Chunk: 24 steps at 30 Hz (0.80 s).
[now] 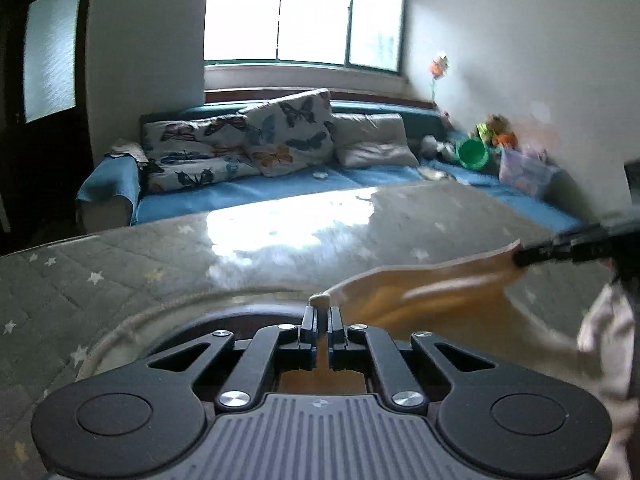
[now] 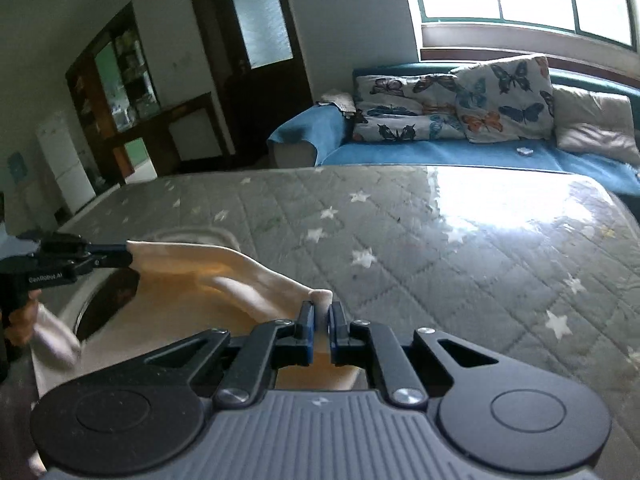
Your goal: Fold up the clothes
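A cream-coloured garment (image 1: 432,292) hangs stretched between my two grippers above the grey quilted star-print table cover (image 1: 160,264). My left gripper (image 1: 322,312) is shut on one corner of the cloth, which pokes up between its pads. At the right of the left wrist view, my right gripper (image 1: 520,258) pinches the other corner. In the right wrist view my right gripper (image 2: 320,312) is shut on the garment (image 2: 240,280), and my left gripper (image 2: 130,258) holds the far corner at the left. The cloth sags between them.
A round dark opening with a pale rim (image 2: 108,300) lies in the table cover (image 2: 440,240) under the garment. Behind the table stands a blue sofa (image 1: 280,192) with butterfly cushions (image 1: 288,132), toys and a green bucket (image 1: 474,154). A dark door (image 2: 256,20) and shelves (image 2: 116,80) are to the left.
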Motion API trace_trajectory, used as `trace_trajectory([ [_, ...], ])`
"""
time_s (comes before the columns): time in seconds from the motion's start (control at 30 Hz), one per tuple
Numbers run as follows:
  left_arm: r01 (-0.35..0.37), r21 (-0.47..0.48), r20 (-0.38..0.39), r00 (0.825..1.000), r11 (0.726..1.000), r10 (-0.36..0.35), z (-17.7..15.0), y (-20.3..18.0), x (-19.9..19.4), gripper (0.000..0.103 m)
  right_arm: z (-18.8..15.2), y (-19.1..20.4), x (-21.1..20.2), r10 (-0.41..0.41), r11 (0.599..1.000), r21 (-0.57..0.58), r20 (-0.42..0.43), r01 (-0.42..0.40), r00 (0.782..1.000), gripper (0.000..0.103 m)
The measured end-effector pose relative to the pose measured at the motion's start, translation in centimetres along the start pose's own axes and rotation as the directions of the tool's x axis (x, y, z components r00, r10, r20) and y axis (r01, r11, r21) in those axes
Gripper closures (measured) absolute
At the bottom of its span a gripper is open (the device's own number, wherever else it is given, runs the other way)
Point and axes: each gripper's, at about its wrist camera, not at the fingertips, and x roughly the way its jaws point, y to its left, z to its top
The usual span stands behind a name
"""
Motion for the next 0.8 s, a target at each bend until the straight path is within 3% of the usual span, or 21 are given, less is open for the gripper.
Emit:
trace_trajectory([
  [0.2, 0.004, 0.045, -0.074, 0.997, 0.999, 0.0, -2.8, -0.4, -0.9, 0.098, -2.8, 1.6, -0.2, -0.011, 0.996, -0.088, -0.076, 0.004, 0.997, 0.097],
  [0.37, 0.013, 0.057, -0.127, 0.992, 0.998, -0.006, -3.7, -0.2, -0.8, 0.097, -3.2, 2.1, -0.3, -0.01, 0.994, -0.112, -0.105, -0.002, 0.994, 0.094],
  [0.53, 0.044, 0.063, -0.113, 0.993, 0.997, -0.037, -3.1, 0.1, -1.7, 0.093, -2.8, 1.8, -1.5, 0.003, 0.992, -0.128, -0.123, -0.019, 0.992, 0.086],
  [0.7, 0.036, 0.074, -0.105, 0.994, 0.997, -0.028, -2.7, -0.1, -1.6, 0.087, -1.8, 1.4, -2.8, 0.013, 0.996, -0.083, -0.075, -0.019, 0.997, 0.086],
  [0.8, 0.027, 0.109, -0.097, 0.995, 0.994, -0.017, -2.5, -0.7, -1.4, 0.078, -1.4, 1.6, -2.2, 0.021, 0.998, -0.065, -0.068, -0.025, 0.997, 0.084],
])
